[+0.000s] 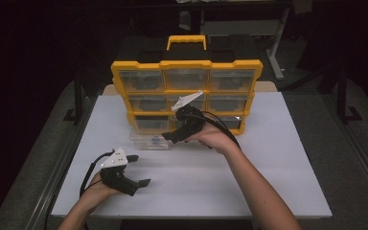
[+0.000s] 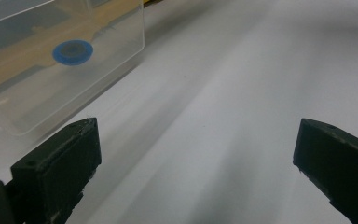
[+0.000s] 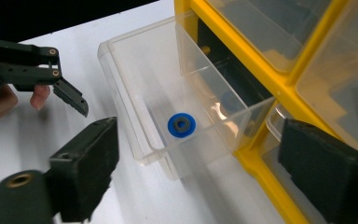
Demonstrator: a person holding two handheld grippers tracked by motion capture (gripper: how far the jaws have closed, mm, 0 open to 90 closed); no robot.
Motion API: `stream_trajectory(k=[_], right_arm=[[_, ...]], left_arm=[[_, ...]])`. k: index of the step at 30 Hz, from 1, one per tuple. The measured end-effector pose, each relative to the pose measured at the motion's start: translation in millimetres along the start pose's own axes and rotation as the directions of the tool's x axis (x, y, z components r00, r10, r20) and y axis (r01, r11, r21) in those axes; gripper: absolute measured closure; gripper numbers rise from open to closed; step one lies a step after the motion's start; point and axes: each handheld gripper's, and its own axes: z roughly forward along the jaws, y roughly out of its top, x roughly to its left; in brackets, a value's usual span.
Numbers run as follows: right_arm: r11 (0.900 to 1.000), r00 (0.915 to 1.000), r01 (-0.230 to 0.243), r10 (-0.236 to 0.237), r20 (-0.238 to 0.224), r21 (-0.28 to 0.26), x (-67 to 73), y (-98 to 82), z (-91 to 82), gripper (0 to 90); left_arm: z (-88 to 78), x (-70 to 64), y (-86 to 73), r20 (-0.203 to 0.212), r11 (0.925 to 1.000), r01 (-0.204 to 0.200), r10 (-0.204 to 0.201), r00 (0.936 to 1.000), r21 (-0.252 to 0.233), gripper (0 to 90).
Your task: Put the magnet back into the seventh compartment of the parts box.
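Standing at the back of the white table was a yellow box of drawers with a black handle on top. One clear drawer from the bottom row was pulled out toward the person.

From high up, the drawer looked like a pale box, and what lay inside was too small to tell. The right claw's own view looked down into the drawer and showed a small blue ring with a dark middle lying flat on its floor. The left claw's view saw the same ring through the drawer's clear wall, from the side.

The right claw hung just over the front of the open drawer, held by the person's right hand. Its two black jaws were spread wide apart and held nothing.

The left claw sat low near the front left of the table, well apart from the drawer, in the person's left hand. Its jaws were wide open too, with bare table between them. The right claw's view also showed the left claw farther off, with a fingertip beside it.
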Motion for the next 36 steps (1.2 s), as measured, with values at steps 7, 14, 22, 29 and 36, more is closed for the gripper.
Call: stream_trajectory(k=[7,14,22,29,36], right_arm=[[0.999,0.9997,-0.016,0.017,0.018,-0.03,-1.5,-12.5,-6.7,1.9],[0.999,0.9989,-0.008,0.009,0.046,-0.035,-4.3,-25.6,-10.7,1.6],[0.999,0.9974,-0.009,0.012,0.071,-0.047,-5.3,-50.4,-19.9,1.6],[0.999,0.9964,-0.006,0.01,0.084,-0.054,-5.9,-65.6,-24.7,1.6],[0.997,0.9947,-0.028,0.035,0.097,-0.071,-5.5,-82.0,-33.8,1.6]], left_arm=[[-0.4,-0.6,0.0,0.002,1.0,0.003,-0.003,1.0,0.004,0.7],[-0.1,-0.6,0.2,0.003,1.0,-0.001,0.001,1.0,0.008,0.7],[0.0,0.4,0.1,0.002,0.9999,-0.005,0.005,1.0,0.009,0.7],[0.6,0.3,-0.4,0.002,0.9999,0.01,-0.01,1.0,-0.005,0.7],[0.5,2.1,-0.4,0.001,1.0,-0.004,0.004,1.0,-0.003,0.7]])
